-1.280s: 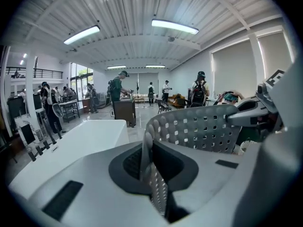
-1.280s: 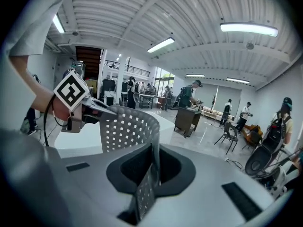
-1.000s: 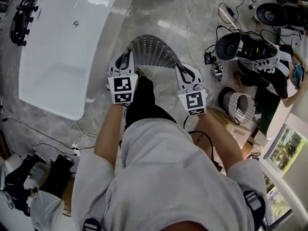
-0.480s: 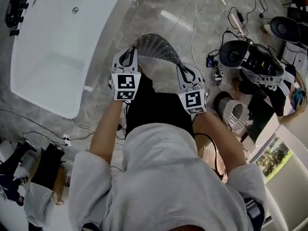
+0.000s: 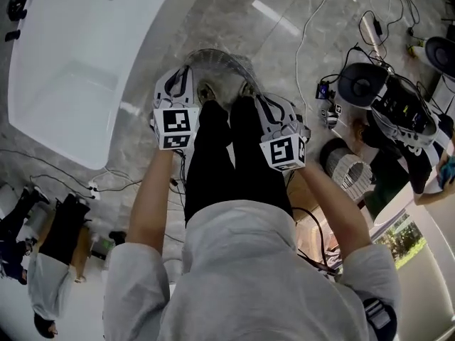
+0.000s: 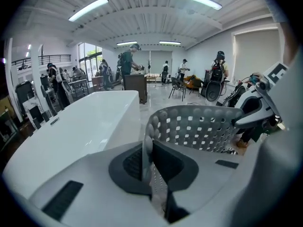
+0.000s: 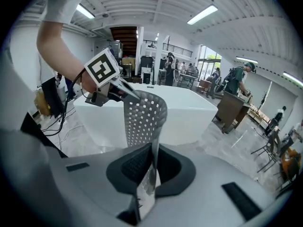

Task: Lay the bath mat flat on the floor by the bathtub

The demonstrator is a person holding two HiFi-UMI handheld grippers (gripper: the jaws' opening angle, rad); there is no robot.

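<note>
- The left gripper point(image 5: 183, 80) and the right gripper point(image 5: 261, 105) were each clamped shut on one end of the bath mat point(image 5: 222, 57).
- The mat arched ahead of the fingers, its long axis running from gripper to gripper, not yet flat on the floor point(image 5: 284, 55).
- The bathtub point(image 5: 71, 69) lay nearer the left gripper.

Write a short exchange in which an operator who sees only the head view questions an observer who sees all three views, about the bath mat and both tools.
Operator: The person's legs hide most of the bath mat. Is the left tool gripping it?
Observer: Yes. The left gripper view shows its jaws shut on the mat's edge.
Operator: And the right tool?
Observer: The right gripper view shows its jaws shut on another edge, with the mat rising upright out of them.
</note>
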